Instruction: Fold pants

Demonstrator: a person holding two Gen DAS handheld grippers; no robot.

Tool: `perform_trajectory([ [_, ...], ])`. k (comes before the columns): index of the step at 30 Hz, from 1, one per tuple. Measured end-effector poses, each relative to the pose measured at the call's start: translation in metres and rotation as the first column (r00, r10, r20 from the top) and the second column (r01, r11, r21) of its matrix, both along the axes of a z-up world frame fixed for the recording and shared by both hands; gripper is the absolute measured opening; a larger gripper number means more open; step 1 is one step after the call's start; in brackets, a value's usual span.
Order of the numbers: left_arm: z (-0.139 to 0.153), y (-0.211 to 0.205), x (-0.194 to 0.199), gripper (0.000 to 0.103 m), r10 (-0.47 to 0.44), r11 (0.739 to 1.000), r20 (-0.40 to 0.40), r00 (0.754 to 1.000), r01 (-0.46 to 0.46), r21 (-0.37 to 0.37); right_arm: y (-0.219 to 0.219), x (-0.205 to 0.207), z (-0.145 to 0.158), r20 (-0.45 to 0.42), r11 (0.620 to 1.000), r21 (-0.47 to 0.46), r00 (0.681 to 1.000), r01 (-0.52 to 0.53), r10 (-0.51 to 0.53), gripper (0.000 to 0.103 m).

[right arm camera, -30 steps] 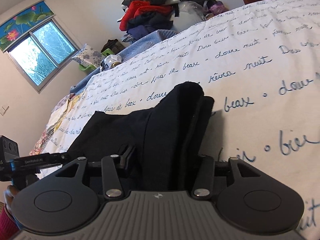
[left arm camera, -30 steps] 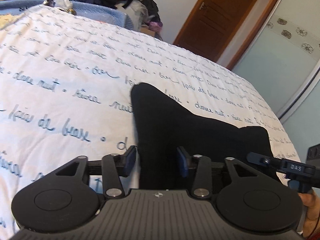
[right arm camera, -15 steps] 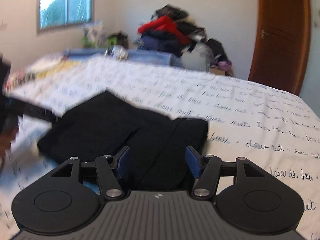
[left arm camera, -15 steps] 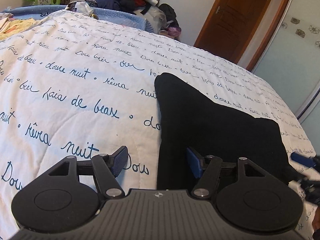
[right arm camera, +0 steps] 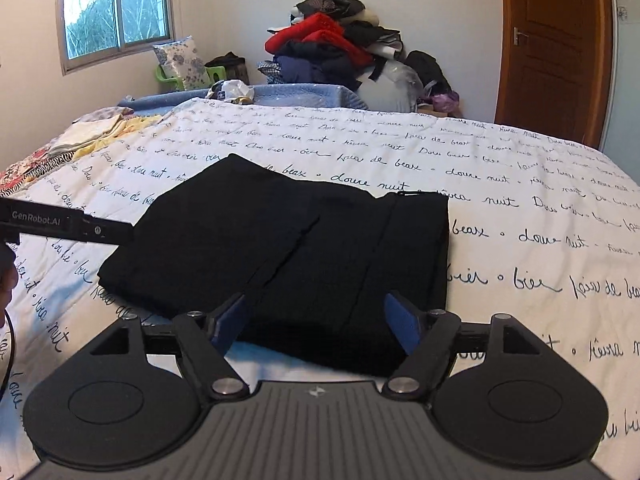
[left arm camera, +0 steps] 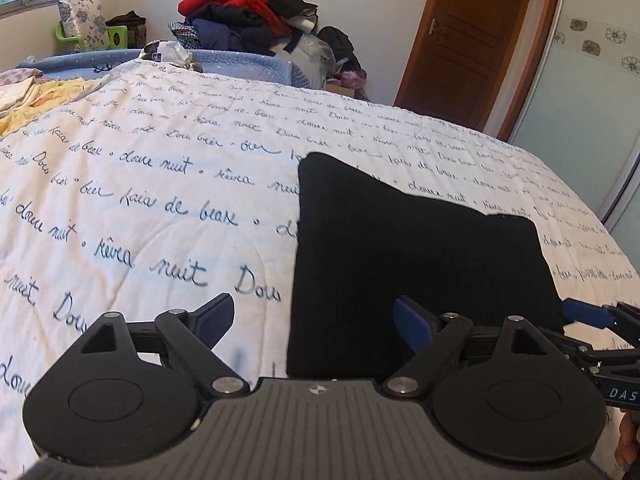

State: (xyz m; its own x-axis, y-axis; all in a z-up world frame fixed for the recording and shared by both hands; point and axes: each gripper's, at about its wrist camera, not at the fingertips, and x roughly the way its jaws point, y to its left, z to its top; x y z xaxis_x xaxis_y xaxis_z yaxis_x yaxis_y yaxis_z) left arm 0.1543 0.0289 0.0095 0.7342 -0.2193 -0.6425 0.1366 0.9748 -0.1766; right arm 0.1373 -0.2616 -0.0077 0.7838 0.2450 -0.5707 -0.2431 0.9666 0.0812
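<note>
**On the bed: black pants, folded, both grippers spread wide**

On the bedspread (right arm camera: pixel 520 184), white with blue handwritten lettering, lies one pair of black pants (right arm camera: pixel 304 248), folded into a flat, layered bundle. In the right wrist view it fills the centre of the frame, with a layer edge running diagonally across its top. In the left wrist view the pants (left arm camera: pixel 400 248) sit right of centre.

Left gripper (left arm camera: pixel 314 322): jaws spread apart, holding nothing. Its left finger stands over bare bedspread, its right finger over the near part of the pants; whether either touches the cloth cannot be told.

Right gripper (right arm camera: pixel 314 320): jaws spread apart, holding nothing, both fingers standing over the near edge of the pants.

Each gripper shows in the other's view: the right one at the lower right edge of the left wrist view, the left one at the middle left edge of the right wrist view.

Background, top of frame: pile of clothes (right arm camera: pixel 332 52) at upper centre, window (right arm camera: pixel 114 8) at upper left, brown door (right arm camera: pixel 556 44) at upper right, green chair (right arm camera: pixel 176 76) carrying a flowered pillow (right arm camera: pixel 182 60).
</note>
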Motion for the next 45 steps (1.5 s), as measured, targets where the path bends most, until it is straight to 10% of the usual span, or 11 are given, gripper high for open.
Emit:
perform_trajectory([
  [14, -0.018, -0.022, -0.043, 0.095, 0.000, 0.998, -0.047, 0.999, 0.004, 0.069, 0.021, -0.047, -0.001, -0.056, 0.997, 0.012, 0.996, 0.075, -0.074, 0.096],
  [45, -0.044, -0.042, -0.077, 0.102, 0.034, 0.978, 0.019, 0.999, -0.037, 0.204, 0.037, -0.073, -0.034, -0.095, 0.983, -0.021, 0.978, 0.183, -0.184, 0.098],
])
